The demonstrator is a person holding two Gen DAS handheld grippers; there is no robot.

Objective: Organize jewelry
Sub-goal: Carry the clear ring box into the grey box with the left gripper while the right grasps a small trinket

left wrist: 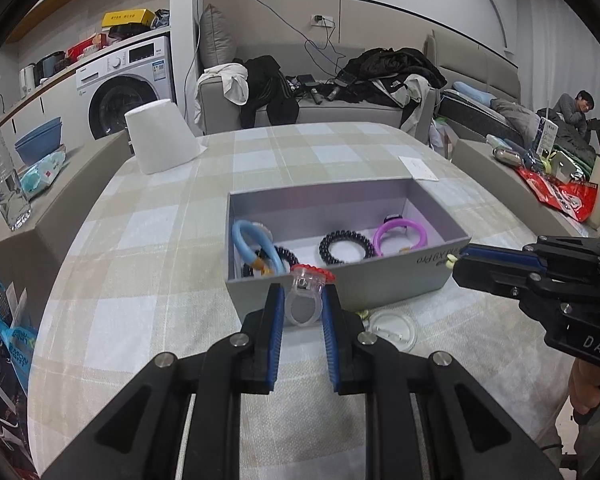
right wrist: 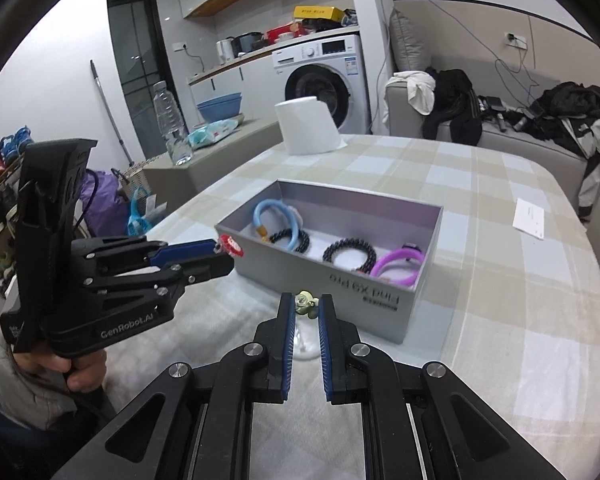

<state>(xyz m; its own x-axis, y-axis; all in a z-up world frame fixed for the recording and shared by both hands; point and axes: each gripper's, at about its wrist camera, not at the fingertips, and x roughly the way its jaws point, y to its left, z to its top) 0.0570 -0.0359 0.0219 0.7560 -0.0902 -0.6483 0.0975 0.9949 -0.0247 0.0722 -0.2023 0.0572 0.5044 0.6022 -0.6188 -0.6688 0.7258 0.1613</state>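
A grey box (left wrist: 340,280) (right wrist: 416,304) sits on the checked tablecloth. Inside lie a blue bangle (left wrist: 256,248) (right wrist: 276,220), black bead bracelets (left wrist: 346,248) (right wrist: 350,256) and a purple bangle (left wrist: 400,236) (right wrist: 398,266). My left gripper (left wrist: 302,300) (right wrist: 224,252) is shut on a clear plastic ring with a red top (left wrist: 306,296) (right wrist: 232,246), just in front of the box's near wall. My right gripper (right wrist: 306,306) (left wrist: 458,262) is shut on a small pale yellow-green ring (right wrist: 306,304) (left wrist: 452,262), at the box's near corner.
A clear round lid (left wrist: 396,330) lies on the cloth under the grippers. A white upturned cup (left wrist: 160,142) (right wrist: 308,126) stands at the far side and a white card (left wrist: 418,168) (right wrist: 530,218) behind the box. A water bottle (right wrist: 170,124) stands on a side bench.
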